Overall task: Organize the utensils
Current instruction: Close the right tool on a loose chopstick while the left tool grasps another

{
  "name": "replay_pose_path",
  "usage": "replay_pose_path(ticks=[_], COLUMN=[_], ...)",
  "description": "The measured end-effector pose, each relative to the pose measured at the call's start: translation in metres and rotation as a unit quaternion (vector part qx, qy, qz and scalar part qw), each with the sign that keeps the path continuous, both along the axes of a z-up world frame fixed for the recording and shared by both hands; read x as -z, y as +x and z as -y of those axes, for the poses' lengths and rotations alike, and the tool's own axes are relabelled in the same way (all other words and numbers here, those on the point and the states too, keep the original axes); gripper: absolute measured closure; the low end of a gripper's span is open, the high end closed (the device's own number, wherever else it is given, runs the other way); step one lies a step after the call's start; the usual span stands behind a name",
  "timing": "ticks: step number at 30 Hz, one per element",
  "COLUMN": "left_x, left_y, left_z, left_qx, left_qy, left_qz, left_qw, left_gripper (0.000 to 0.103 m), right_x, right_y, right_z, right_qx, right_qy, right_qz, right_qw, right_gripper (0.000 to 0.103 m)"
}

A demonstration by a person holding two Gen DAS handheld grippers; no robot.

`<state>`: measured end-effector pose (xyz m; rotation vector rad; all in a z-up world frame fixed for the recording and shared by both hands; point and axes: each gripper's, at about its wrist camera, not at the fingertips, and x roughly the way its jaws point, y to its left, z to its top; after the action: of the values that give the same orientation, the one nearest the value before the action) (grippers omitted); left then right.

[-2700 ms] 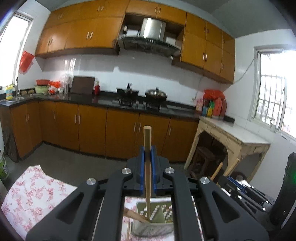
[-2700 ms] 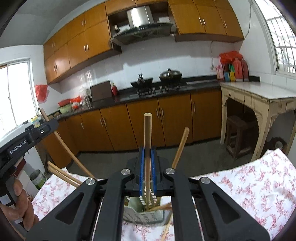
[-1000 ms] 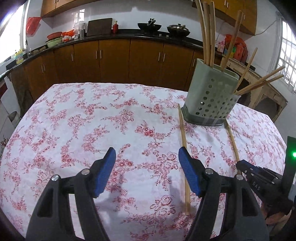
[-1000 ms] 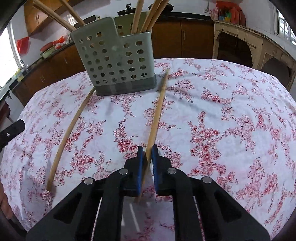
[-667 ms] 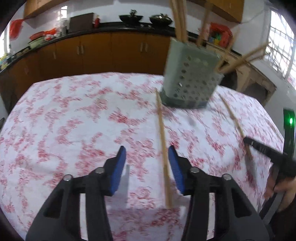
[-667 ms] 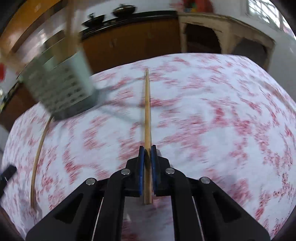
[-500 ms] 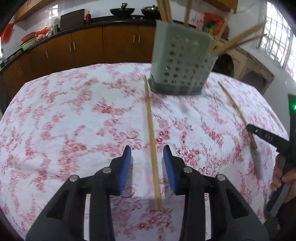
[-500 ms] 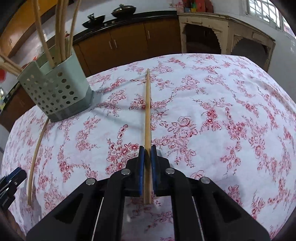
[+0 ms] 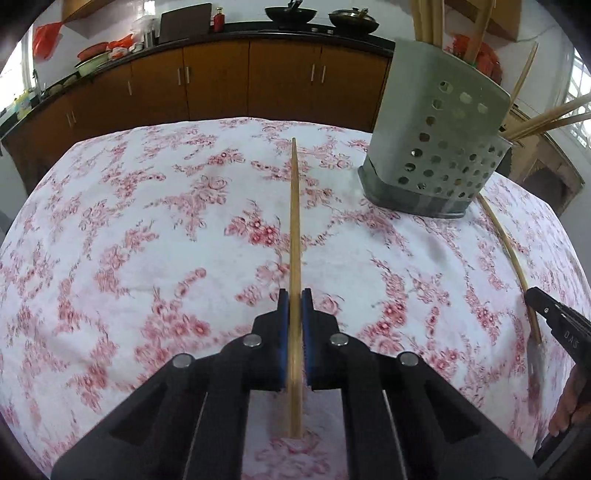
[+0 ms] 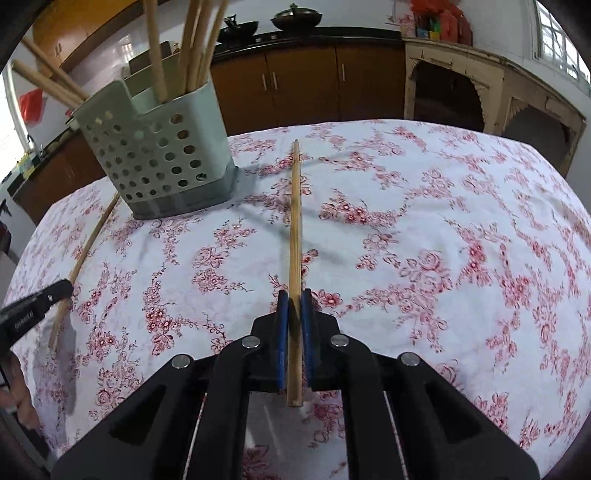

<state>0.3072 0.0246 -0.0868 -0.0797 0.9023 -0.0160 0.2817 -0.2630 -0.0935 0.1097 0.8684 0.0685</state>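
You see a floral tablecloth (image 9: 147, 229), brown cabinets (image 9: 218, 81), two black woks (image 9: 291, 13) and a red bag (image 9: 46, 33)

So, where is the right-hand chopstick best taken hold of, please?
Grip the chopstick near its near end, coming in along its length, as the right tongs do now: it is long and thin, and its far tip sits close to the holder.

Soft daylight from a window (image 10: 557, 48) lights both views evenly; the white floral cloth (image 9: 147, 240) looks bright, without glare. Faint shadows fall beside the holder (image 10: 159, 155). Fisheye bending curves the edges, corners go black, and the near cloth is slightly blurred.
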Motion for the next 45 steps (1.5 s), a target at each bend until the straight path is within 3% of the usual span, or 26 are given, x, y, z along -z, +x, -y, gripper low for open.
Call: replay_pose_path(ticks=[6, 14, 45], left_x=[0.000, 0.002, 0.001], left_y=[-0.001, -0.001, -0.009], left_z=[0.004, 0.007, 0.007], left_qx=[0.026, 0.026, 0.031], left_qy=[0.026, 0.037, 0.030], left_qz=[0.009, 0.010, 0.010], left_qw=[0.9993, 0.9989, 0.9990], left_gripper=[0.093, 0.078, 0.073], right_x=[0.000, 0.001, 0.001], right_y=[0.003, 0.004, 0.004], right_z=[0.001, 0.001, 0.003], right_qx=[-0.001, -0.001, 0.001], right_qy=[-0.003, -0.007, 0.003], right_qz=[0.000, 0.000, -0.001], right_qw=[1.000, 1.000, 1.000], right_gripper=[0.095, 0.095, 0.095])
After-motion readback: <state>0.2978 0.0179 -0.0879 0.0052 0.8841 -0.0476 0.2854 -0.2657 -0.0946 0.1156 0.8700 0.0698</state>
